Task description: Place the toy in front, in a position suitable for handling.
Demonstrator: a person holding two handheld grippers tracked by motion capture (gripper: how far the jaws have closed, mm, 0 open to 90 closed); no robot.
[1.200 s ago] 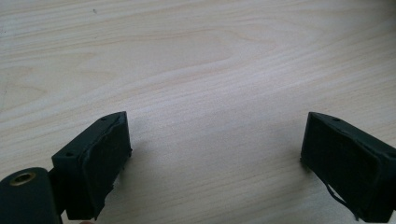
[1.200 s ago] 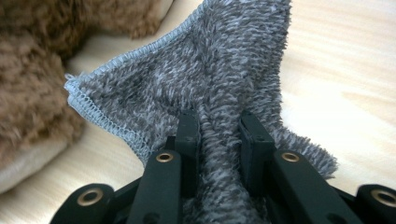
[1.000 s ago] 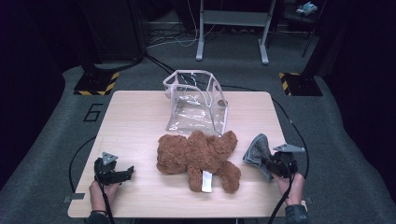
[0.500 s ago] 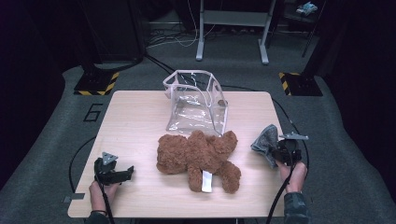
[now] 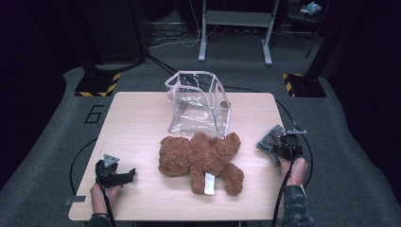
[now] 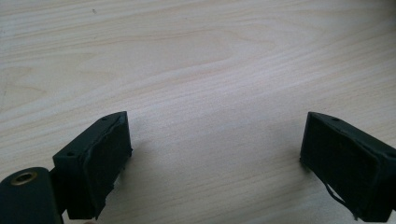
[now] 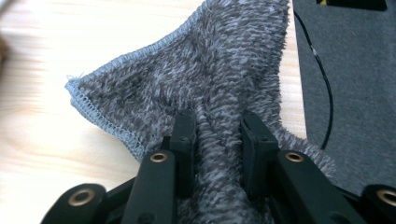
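Pale wood table (image 5: 142, 118), dark room; right tool (image 7: 217, 135) apparently clamping grey cloth (image 7: 224, 60); left tool (image 6: 215, 154) apart.

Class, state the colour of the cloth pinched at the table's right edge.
The cloth is mottled grey, clearest in the right gripper view.

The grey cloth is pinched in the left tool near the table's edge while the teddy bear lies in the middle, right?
Not the left: the right gripper view shows the right tool pinching the grey cloth. The rest holds.
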